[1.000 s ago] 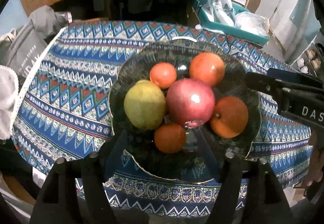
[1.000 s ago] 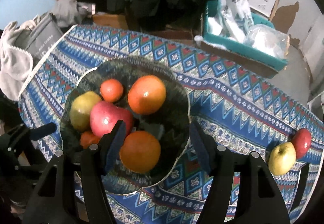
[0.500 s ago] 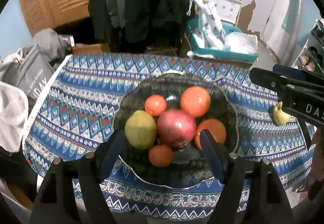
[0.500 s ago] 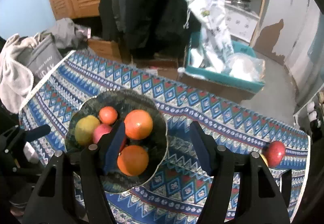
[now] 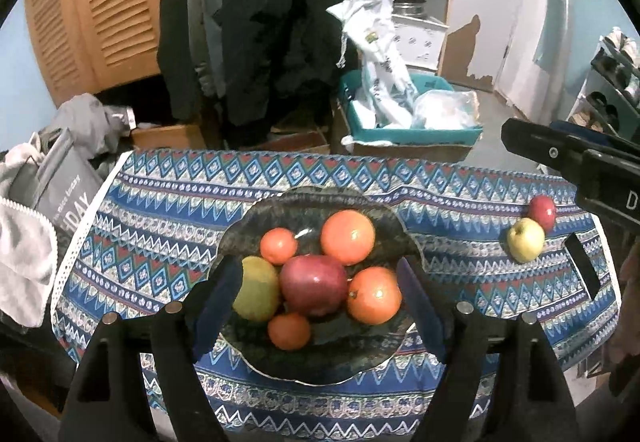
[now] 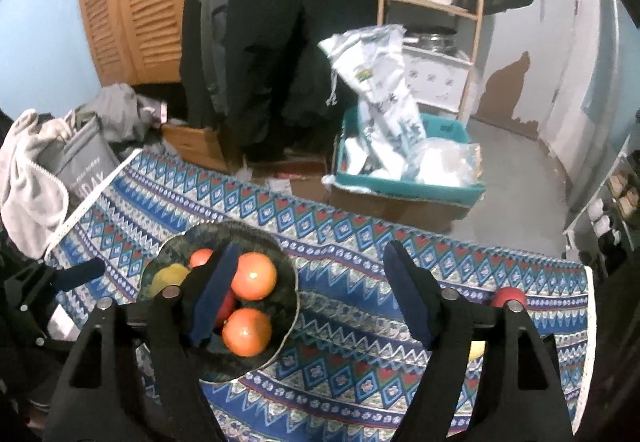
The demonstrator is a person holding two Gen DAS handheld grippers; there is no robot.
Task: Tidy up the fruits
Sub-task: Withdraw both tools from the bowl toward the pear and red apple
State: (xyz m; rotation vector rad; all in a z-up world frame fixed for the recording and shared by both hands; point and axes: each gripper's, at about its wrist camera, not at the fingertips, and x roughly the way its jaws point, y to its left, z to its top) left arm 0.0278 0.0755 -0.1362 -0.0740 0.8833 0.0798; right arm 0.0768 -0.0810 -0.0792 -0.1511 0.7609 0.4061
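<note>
On the left of the surface [image 5: 160,226], draped in a zigzag-patterned woven cloth with a white lace hem, sits a dark, scallop-rimmed dish [image 5: 312,202]. It holds a matt yellow-green fruit [image 5: 256,292], a glossy red apple [image 5: 314,284] in the middle, two small oranges [image 5: 279,245] and two larger, finely dimpled ones [image 5: 347,237], all packed touching. The left tool [image 5: 316,306] hangs above the dish's near side, its dark padded fingers spread wide with nothing between them. The right tool [image 6: 308,294] is likewise spread and empty, poised over bare cloth between the dish and the right end. There, well apart from the dish, a smooth pale-green apple [image 5: 525,239] lies touching a small red apple [image 5: 543,212], close to the cloth's edge.

The risks are judged as follows. Round, waxy skins may squirt out of padded fingers if pinched off-centre. The two loose apples lie near the drop, so a nudge could roll either one to the floor. The dish looks nearly full; another fruit set on top could dislodge its neighbours, and the loose cloth could drag under a clumsy sweep.
</note>
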